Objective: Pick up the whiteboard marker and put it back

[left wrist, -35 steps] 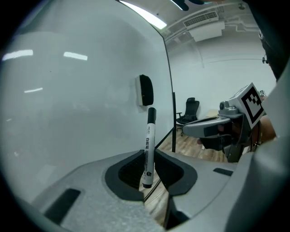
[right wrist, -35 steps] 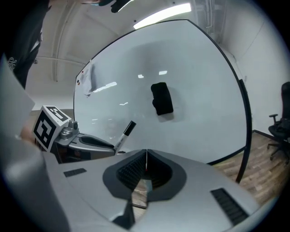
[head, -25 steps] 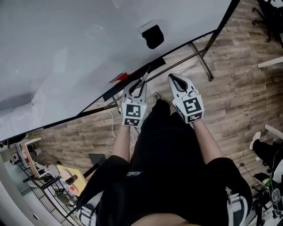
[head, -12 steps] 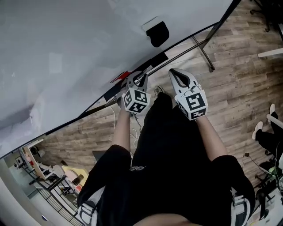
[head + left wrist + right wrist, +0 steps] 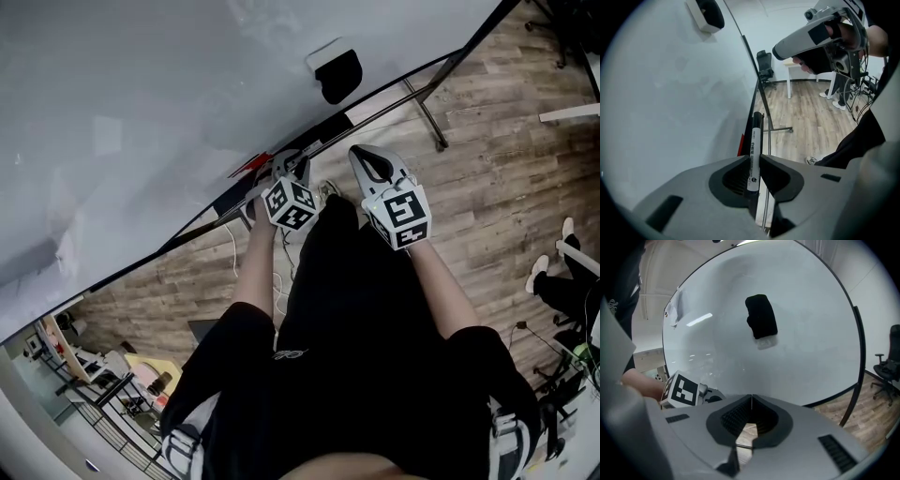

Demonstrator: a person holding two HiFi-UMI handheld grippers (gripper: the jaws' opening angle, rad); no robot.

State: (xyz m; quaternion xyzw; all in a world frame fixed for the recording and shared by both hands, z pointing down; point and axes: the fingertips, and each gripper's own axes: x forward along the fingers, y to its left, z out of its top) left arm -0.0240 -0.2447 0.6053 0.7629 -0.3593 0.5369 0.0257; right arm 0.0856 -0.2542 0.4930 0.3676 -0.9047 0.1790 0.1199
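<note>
Left claw (image 5: pixel 753 158) is pinching the marker (image 5: pixel 754 145), one pad on each side of the barrel, so it's only as far apart as the marker is thick. It's a black marker with a white label. It sticks out past the tips, and some of it runs back into the hollow behind them. The claw is tipped down toward the bottom edge of the whiteboard (image 5: pixel 141 112), and the marker's far end is right by a red thing (image 5: pixel 742 143) on that edge. Can't tell if the marker is touching the rail there or just above it.

Right claw (image 5: pixel 750 398) is pressed together with nothing in it. It's held beside the left one, a bit off the board, above the wood floor (image 5: pixel 487 169). From the right gripper view it points at the board, roughly under the black eraser (image 5: pixel 761 317) stuck up there.
</note>
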